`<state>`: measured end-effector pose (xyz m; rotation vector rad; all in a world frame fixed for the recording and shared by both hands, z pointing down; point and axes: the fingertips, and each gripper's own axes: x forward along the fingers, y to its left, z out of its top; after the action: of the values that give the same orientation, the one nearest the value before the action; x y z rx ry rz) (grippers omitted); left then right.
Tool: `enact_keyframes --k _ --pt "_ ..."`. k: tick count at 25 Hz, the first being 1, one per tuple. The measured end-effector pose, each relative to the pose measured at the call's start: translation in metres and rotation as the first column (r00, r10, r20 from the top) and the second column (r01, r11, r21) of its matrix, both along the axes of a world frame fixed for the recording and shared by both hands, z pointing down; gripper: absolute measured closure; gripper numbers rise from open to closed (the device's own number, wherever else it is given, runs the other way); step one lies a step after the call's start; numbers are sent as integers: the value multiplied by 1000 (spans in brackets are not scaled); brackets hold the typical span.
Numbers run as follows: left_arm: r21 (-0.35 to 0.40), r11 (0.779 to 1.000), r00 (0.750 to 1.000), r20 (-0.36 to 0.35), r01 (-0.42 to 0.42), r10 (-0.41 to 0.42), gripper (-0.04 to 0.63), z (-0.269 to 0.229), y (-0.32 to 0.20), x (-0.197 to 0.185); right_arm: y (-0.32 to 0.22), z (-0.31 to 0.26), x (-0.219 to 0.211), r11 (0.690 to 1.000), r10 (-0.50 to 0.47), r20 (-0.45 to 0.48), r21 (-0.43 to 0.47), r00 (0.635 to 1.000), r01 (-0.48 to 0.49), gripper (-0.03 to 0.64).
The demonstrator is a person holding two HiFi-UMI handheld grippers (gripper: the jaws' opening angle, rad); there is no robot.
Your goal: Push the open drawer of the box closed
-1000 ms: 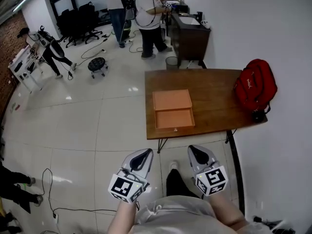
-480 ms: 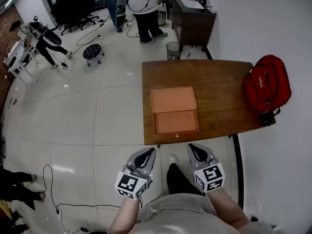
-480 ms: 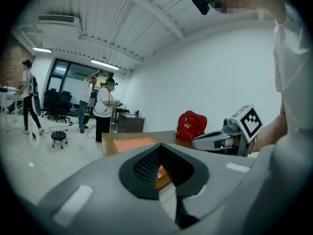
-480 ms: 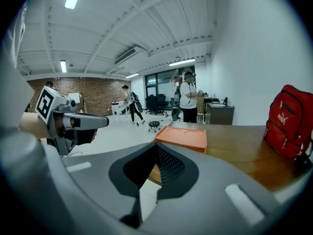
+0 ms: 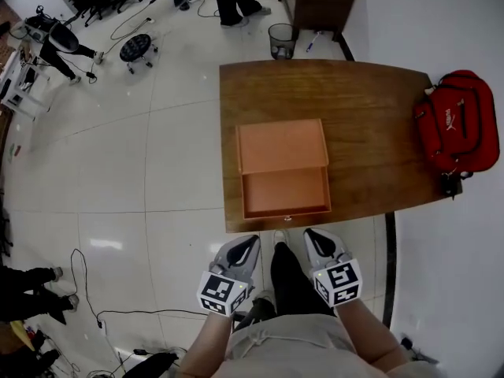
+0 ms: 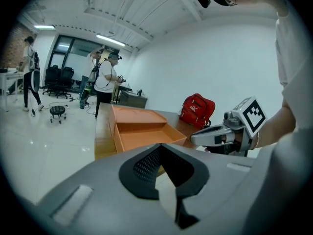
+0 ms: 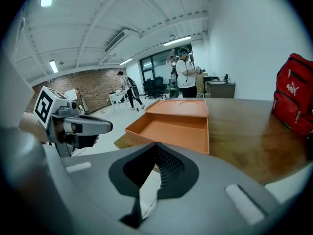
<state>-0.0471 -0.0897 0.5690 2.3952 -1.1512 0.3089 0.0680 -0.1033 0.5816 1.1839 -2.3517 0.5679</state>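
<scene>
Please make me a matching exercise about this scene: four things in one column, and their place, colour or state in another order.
1 drawer
2 backpack
3 waste bin
4 stool

A red, on the table's right end
B on the floor by the table's far edge
C orange, pulled open
D on the floor, far left

Pairs: 1-C, 2-A, 3-B, 4-D

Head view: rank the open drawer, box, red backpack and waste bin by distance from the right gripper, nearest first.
From the right gripper:
1. drawer, straight ahead at the table's near edge.
2. box, right behind the drawer.
3. red backpack, at the table's right end.
4. waste bin, on the floor past the table's far edge.
</scene>
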Motion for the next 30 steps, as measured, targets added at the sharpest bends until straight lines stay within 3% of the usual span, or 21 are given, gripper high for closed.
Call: enact_keyframes --k 6,15,30 --pt "-82 997 1000 0 -12 12 589 39 -14 12 -14 41 8 996 10 1 -89 1000 -10 615" --pt "-164 985 999 -15 43 -46 589 58 -37 8 -39 53 4 991 5 3 -133 1000 -5 615" --pt "-183 981 996 -35 71 -79 589 50 -95 13 -93 51 -2 988 -37 10 -152 999 38 615"
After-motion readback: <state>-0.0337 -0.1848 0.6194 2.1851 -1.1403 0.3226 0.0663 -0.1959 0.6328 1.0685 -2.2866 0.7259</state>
